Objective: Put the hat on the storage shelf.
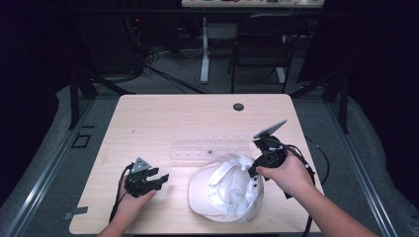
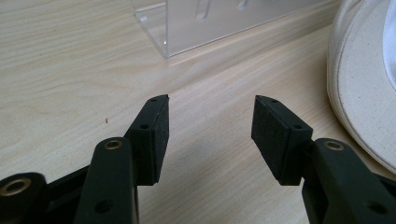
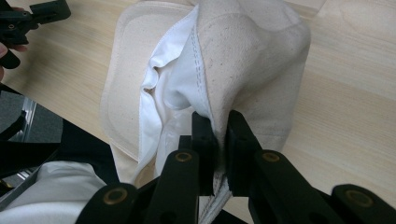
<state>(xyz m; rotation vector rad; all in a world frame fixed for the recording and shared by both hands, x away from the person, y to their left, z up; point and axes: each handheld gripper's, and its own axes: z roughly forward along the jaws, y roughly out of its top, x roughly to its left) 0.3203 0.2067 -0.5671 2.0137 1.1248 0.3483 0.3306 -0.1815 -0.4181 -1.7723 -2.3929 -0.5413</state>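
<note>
A: What do we have on the desk [image 1: 148,118]?

B: We see a white cap [image 1: 225,190] lying upside down, near the front edge, right of centre. Brim points toward the person's side, white lining faces up. Behind it, a clear acrylic rack [image 1: 207,146] lying flat across mid-desk.

A: Right tongs [image 1: 253,170]?

B: Clamped on the cap. In the right gripper view we see the right tongs [image 3: 219,140] with both jaws pinched together on a fold of the cap's [image 3: 252,60] back rim, fabric sandwiched between the pads. That edge is lifted off the wood; the brim end stays down on the desk [image 3: 355,116]. Right hand [image 1: 286,173] wraps the handle, grey plate tilted up on top.

A: Left tongs [image 1: 160,178]?

B: Jaws wide apart, nothing between them. In the left gripper view we see the left tongs [image 2: 210,135] low over bare desk [image 2: 70,70], pads clear of everything. Cap brim [image 2: 364,93] sits off to the right of the jaws, not touching. Corner of the rack [image 2: 187,28] is ahead of them, apart.

A: Left hand [image 1: 129,200] position?

B: Near the front-left of the desk, tongs aimed toward the cap, a gap of bare wood between them.

A: Anything else in frame?

B: A dark grommet hole [image 1: 238,106] near the desk's far edge, and a black chair [image 1: 262,44] on the floor beyond.
</note>
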